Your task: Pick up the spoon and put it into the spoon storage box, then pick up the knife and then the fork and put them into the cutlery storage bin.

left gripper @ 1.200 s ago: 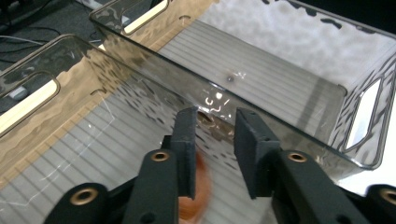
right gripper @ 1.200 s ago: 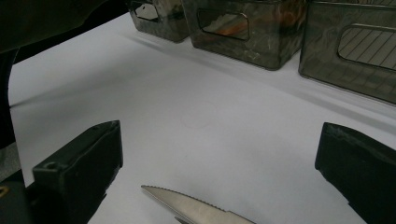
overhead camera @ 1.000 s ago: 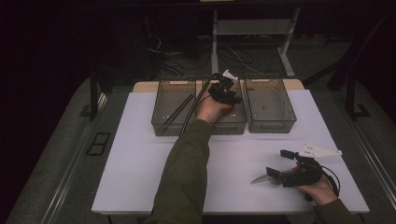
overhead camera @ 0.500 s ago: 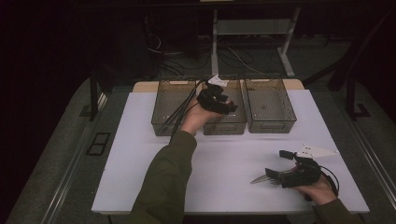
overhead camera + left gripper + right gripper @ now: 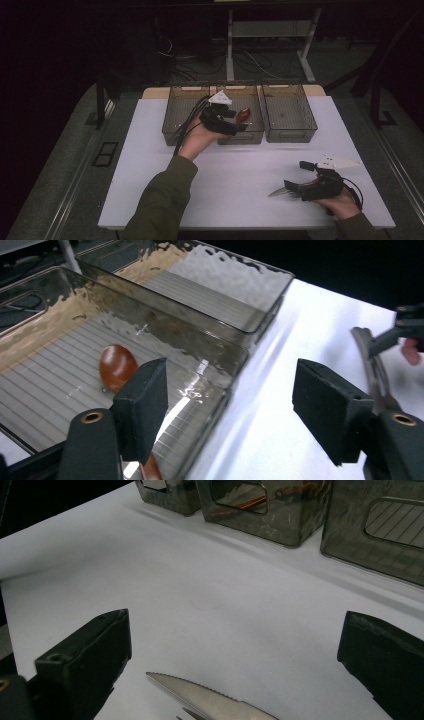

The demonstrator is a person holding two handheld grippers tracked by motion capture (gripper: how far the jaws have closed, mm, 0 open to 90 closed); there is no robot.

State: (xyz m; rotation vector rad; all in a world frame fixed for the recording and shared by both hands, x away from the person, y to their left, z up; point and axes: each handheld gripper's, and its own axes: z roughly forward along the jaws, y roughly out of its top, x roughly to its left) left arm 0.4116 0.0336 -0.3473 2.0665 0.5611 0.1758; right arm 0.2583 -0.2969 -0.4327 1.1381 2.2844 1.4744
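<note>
A brown spoon (image 5: pixel 243 115) lies in the middle of three smoky clear bins (image 5: pixel 240 138); in the left gripper view its bowl (image 5: pixel 117 367) rests on the ribbed floor. My left gripper (image 5: pixel 236 121) hovers at that bin's near edge. Its jaws (image 5: pixel 232 400) have just been opening and stand apart with nothing between them. At the front right my right gripper (image 5: pixel 297 176) is open just above the table. A serrated knife blade (image 5: pixel 210 697) points forward between its wide jaws without touching the pads, and its tip (image 5: pixel 277 191) sticks out to the left.
An empty bin (image 5: pixel 290 112) stands to the right of the middle one, and another (image 5: pixel 175 112) to the left has the left gripper's cable draped over it. The white tabletop (image 5: pixel 230 170) stretches between the bins and the right hand.
My left gripper has drawn back from over the middle bin toward the person and to the left, with its jaws wider. The spoon now lies uncovered in the bin. The right hand has stayed put.
</note>
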